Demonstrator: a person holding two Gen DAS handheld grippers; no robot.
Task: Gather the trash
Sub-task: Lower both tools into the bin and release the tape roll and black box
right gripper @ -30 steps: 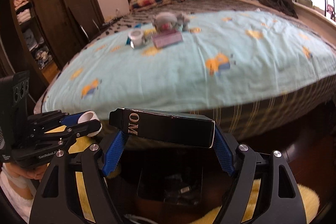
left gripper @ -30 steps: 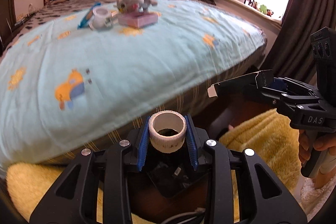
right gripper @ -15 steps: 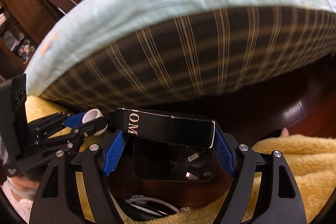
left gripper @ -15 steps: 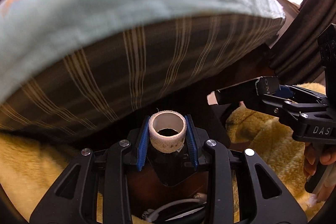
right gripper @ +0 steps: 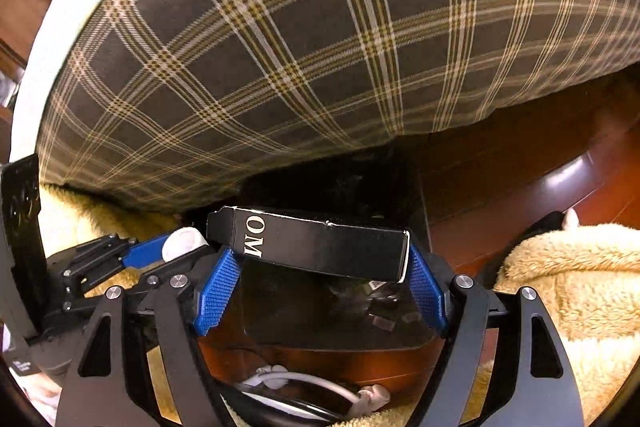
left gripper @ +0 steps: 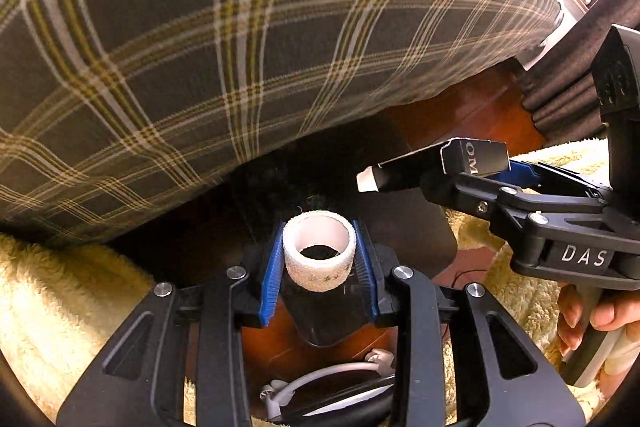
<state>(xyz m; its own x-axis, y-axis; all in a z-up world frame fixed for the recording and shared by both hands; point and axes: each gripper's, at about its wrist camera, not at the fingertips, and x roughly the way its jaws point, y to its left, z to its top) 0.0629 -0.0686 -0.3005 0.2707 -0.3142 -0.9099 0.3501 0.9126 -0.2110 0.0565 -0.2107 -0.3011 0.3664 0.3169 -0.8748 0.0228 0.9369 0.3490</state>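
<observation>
The white cardboard tape-roll core [left gripper: 319, 251] sits upright between the blue ribbed pads of the left gripper [left gripper: 319, 259], clenched across its outer wall with its open end facing the camera. Beside it, the long black cardboard box with white "OM" lettering [right gripper: 320, 245] lies crosswise in the right gripper [right gripper: 322, 267], pinched at its two short ends, so the jaws stand wide yet are closed on the box. Both pieces hang over a dark translucent plastic bin [right gripper: 336, 311] on the reddish wooden floor [right gripper: 520, 171]; a few small scraps show inside it. Judging by the task, the two items are held here to be dropped in, and neither has been let go yet.

The bin's opening looks only a little wider than the box, so the box likely needs to go in aligned or tipped on end. The two tools are near each other, the box's pale end [left gripper: 366, 183] reaching towards the roll, which leaves little sideways room. Just behind hangs the brown plaid bed skirt [left gripper: 240, 47], and a fluffy yellow rug [left gripper: 60, 307] flanks the bin on both sides. A white cable [right gripper: 304, 383] lies on the floor close in front
</observation>
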